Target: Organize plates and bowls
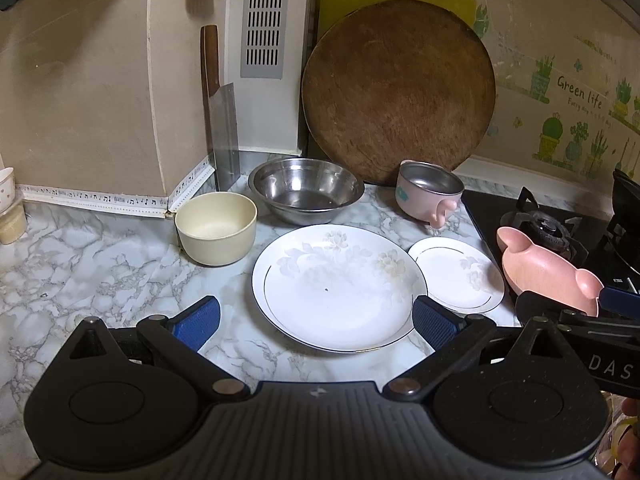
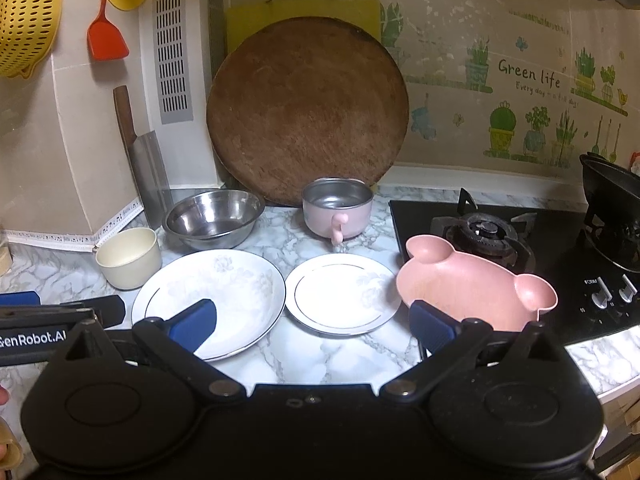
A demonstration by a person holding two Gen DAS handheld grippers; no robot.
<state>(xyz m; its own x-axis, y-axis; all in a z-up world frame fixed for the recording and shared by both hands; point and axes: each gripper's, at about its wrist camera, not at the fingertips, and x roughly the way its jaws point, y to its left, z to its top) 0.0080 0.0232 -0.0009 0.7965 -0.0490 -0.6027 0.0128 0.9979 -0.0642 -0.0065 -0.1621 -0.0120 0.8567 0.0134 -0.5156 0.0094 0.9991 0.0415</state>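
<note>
A large white floral plate (image 1: 336, 284) lies on the marble counter (image 1: 80, 264), with a small white plate (image 1: 456, 276) to its right. Behind them stand a cream bowl (image 1: 216, 228), a steel bowl (image 1: 306, 190) and a pink cup with a steel liner (image 1: 428, 194). A pink bear-shaped dish (image 2: 472, 292) rests at the stove's near-left edge. My left gripper (image 1: 316, 320) is open, its fingers on either side of the large plate's near rim. My right gripper (image 2: 315, 320) is open in front of the small plate. Its right finger overlaps the pink dish's near rim; contact is unclear.
A round wooden board (image 2: 308, 112) and a yellow board lean on the back wall. A cleaver (image 1: 224, 128) stands in the left corner. The black gas stove (image 2: 484, 232) with a dark wok (image 2: 612, 188) fills the right side. A colander and spatula (image 2: 106, 36) hang on the wall.
</note>
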